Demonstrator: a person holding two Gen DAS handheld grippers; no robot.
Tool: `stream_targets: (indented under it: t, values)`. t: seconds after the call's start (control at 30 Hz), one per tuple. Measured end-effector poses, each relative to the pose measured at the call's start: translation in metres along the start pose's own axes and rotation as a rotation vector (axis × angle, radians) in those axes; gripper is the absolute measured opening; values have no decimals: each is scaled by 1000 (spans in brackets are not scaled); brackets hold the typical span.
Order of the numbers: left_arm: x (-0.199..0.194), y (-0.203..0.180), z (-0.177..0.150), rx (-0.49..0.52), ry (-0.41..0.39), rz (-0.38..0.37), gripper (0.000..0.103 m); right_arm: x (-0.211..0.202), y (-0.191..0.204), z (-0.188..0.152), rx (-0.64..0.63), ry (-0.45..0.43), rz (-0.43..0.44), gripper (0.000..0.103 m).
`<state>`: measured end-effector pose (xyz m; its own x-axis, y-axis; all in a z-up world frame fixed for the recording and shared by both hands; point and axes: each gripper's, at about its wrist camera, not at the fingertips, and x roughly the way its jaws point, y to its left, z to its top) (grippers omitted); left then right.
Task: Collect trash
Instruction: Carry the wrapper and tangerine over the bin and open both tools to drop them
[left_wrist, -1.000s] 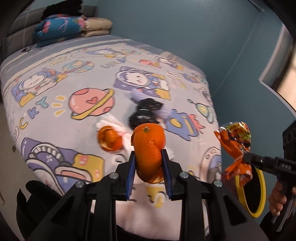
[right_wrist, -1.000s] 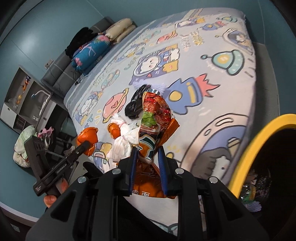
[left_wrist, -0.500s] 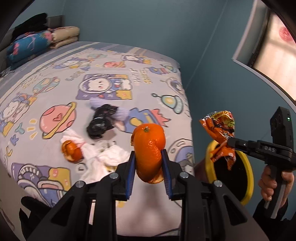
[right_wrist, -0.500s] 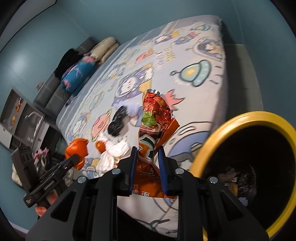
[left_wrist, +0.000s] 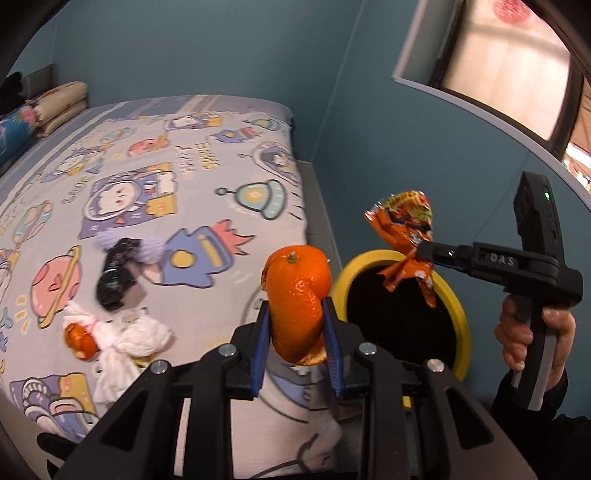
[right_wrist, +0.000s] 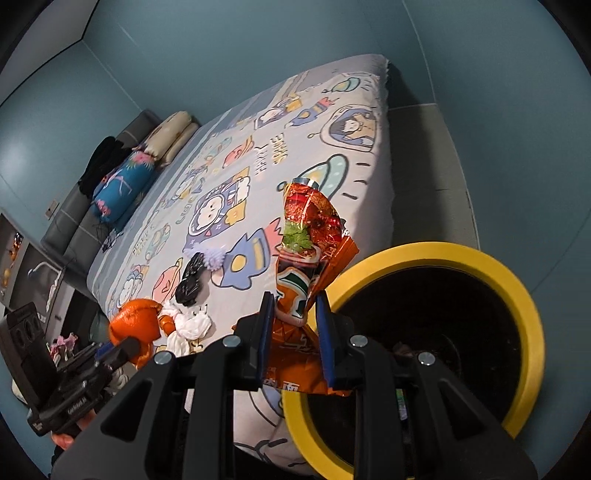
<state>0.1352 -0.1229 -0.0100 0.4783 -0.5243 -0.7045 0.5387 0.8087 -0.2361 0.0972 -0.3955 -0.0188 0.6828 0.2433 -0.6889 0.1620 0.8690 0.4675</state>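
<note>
So my bin (right_wrist: 524, 295) waits beside the bed (left_wrist: 207, 155), my right gripper (right_wrist: 293, 321) pinching a wrapper (right_wrist: 310, 229) over it, my left gripper (left_wrist: 295, 332) clamping orange peel (left_wrist: 295, 295) short of it, tissue (left_wrist: 125, 347) and a black scrap (left_wrist: 114, 277) lying uncollected beyond my fingers.

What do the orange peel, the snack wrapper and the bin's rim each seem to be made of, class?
Orange peel: fruit rind, dimpled and slightly glossy, with a stem nub on top.
Snack wrapper: probably metallised plastic film; it creases sharply, shines, and shows a silvery edge at the top.
Bin rim: looks like smooth moulded plastic, evenly yellow with a soft sheen, though the pictures leave this open.
</note>
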Motion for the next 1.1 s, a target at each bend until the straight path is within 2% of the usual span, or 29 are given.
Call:
stream_targets:
  t: [0.4, 0.63, 1.1]
  values:
    - [50, -48, -7, 65, 113, -79, 25, -9, -39, 2, 56, -8, -49, 22]
    - [69, -72, -15, 98, 160, -118, 26, -1, -55, 0, 88, 11, -64, 22]
    - [89, -100, -31, 156, 220, -133, 26, 9, -77, 1, 137, 31, -81, 23]
